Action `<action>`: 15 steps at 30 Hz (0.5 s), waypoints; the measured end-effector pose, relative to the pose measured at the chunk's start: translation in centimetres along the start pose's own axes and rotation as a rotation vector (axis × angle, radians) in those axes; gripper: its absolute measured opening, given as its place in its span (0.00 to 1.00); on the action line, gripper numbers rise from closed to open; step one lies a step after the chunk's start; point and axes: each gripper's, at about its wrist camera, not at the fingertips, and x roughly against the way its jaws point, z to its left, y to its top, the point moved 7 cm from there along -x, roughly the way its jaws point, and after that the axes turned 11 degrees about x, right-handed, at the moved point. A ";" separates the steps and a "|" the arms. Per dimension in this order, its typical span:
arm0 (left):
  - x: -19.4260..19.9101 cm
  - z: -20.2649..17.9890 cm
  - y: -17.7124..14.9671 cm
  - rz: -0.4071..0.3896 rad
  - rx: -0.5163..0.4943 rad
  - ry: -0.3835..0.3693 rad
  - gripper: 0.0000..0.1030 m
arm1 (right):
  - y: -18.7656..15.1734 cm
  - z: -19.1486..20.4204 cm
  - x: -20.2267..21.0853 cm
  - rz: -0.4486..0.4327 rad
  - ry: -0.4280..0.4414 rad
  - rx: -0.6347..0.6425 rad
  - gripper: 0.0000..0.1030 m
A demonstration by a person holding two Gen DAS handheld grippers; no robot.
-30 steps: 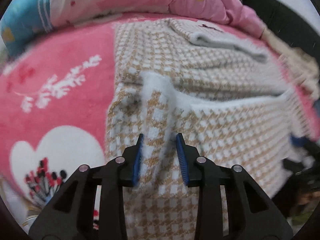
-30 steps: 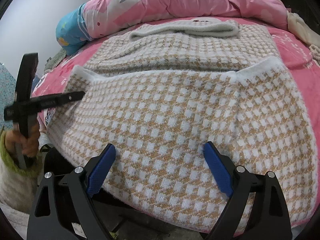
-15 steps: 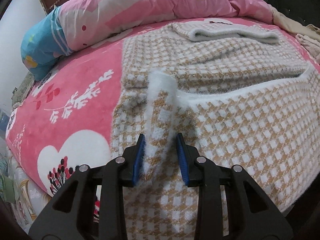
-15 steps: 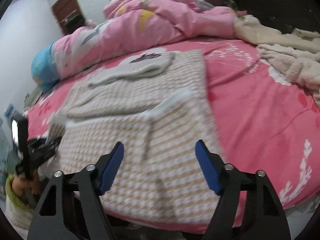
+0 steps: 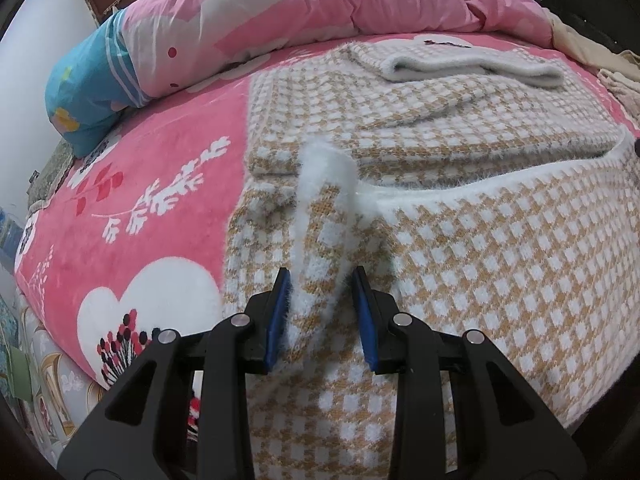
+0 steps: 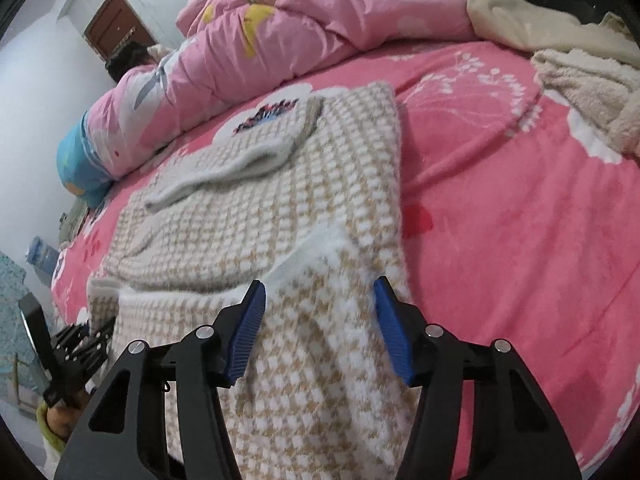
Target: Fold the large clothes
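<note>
left tool (image 5: 320, 304): clamped on a raised pinch of the sweater (image 5: 460, 272) at the near-left corner of its folded-up hem.
right tool (image 6: 318, 328): jaws apart, just been closing; near-right hem corner lies between the pads, not yet pinched.
sweater: flat on the bed (image 6: 500, 208) ahead of both tools, lower part folded up, collar (image 5: 472, 66) at the far end.
handling: probably soft, light, floppy, stretchy; take both corners at the thick white edge band.
texture: fuzzy knit, tan-and-white check, rectangular lay.
beyond: plush pink bed cover, puffy quilt (image 6: 300, 32).
</note>
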 end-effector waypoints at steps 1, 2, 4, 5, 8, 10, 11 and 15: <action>0.0 0.0 0.0 0.000 -0.001 0.000 0.30 | -0.4 0.1 0.1 0.010 0.010 0.002 0.53; 0.0 0.1 0.0 -0.001 -0.003 -0.002 0.30 | -0.9 0.2 0.3 0.020 0.017 0.005 0.53; 0.0 0.1 0.0 -0.001 -0.005 -0.002 0.30 | -1.6 0.4 0.8 0.033 0.035 0.008 0.53; 0.0 0.0 0.0 -0.001 -0.004 -0.002 0.30 | -1.8 0.5 1.0 0.039 0.045 0.008 0.53; 0.0 0.0 0.0 -0.001 -0.002 -0.002 0.30 | -2.2 0.6 1.3 0.052 0.068 0.010 0.53; 0.0 -0.1 0.0 0.000 0.002 -0.001 0.30 | -1.9 0.3 1.0 0.061 0.059 0.012 0.53; 0.0 -0.1 0.0 -0.001 0.001 -0.001 0.30 | -1.8 0.2 0.9 0.061 0.060 0.009 0.53; 0.0 0.0 0.0 0.000 -0.004 -0.004 0.30 | -0.6 -0.1 -0.2 0.046 0.066 0.002 0.53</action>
